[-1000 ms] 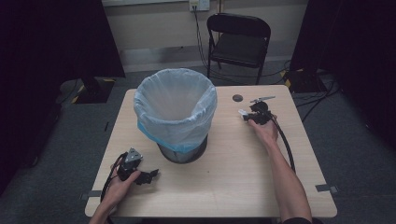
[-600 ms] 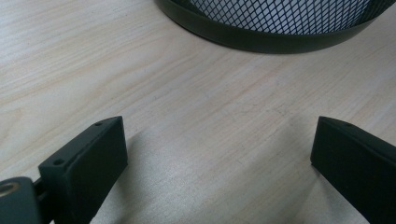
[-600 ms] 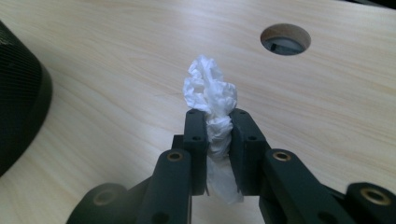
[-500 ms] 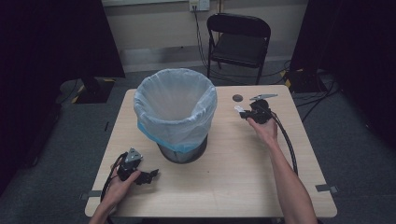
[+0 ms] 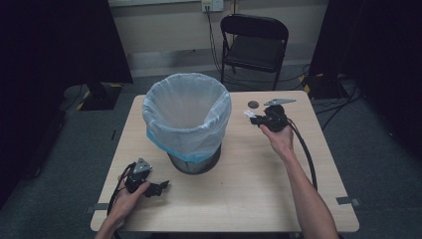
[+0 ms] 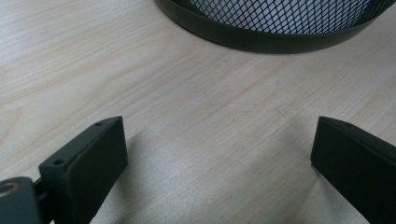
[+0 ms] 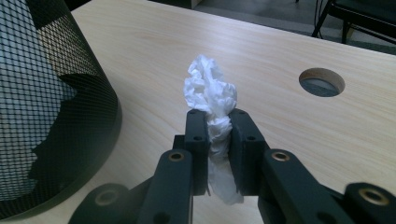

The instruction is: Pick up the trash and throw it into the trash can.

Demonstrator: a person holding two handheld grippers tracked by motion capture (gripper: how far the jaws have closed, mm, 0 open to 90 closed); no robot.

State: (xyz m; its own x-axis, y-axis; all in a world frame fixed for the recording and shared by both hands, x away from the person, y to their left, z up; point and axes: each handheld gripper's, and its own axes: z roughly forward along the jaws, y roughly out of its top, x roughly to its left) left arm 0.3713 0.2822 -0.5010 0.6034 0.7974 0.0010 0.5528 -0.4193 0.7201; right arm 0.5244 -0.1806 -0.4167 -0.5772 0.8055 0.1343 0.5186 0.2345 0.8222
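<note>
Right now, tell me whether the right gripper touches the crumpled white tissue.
Touching. In the right gripper view, the right gripper has both black fingers pressed against the crumpled white tissue, pinching it.

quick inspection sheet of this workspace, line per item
surface: light wood table with a round cable hole
job's things: crumpled white tissue; mesh bin with a pale bag liner
clutter: nothing seen
grippers: right gripper clamped on the tissue; left gripper open, low over the table near the bin's base
cables: black cable trails from the right gripper
surroundings: folding chair behind the table, grey floor
</note>
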